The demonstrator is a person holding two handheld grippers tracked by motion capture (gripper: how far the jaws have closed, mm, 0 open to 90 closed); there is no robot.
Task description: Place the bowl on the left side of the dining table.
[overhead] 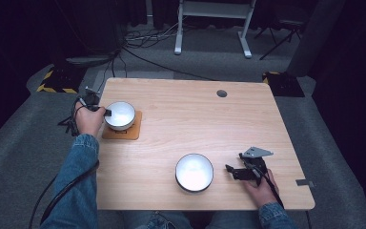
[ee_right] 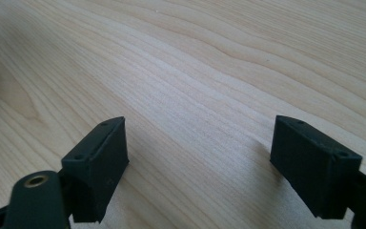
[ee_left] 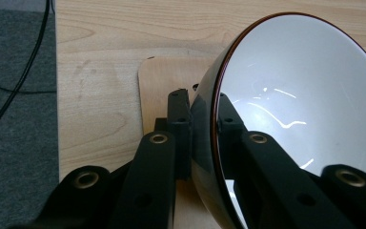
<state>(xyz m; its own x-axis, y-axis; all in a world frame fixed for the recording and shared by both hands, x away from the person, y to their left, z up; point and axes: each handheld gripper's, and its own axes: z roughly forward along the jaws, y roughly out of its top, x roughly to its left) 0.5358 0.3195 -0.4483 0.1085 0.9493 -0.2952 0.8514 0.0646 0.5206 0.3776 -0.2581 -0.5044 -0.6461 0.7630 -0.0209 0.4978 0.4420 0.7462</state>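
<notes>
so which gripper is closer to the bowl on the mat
Left. The left gripper is clamped on the rim of the bowl on the mat; the right gripper sits open across the table.

Wooden table (overhead: 181, 124) with coaster (overhead: 132, 132), bowl (overhead: 194, 172)

bench (overhead: 181, 119): light wood, round hole (overhead: 221, 93) near far edge | second bowl (overhead: 194, 172): white inside, near front edge | floor (overhead: 24, 143): grey carpet, cables (overhead: 147, 36) | white frame (overhead: 214, 19) beyond
</notes>
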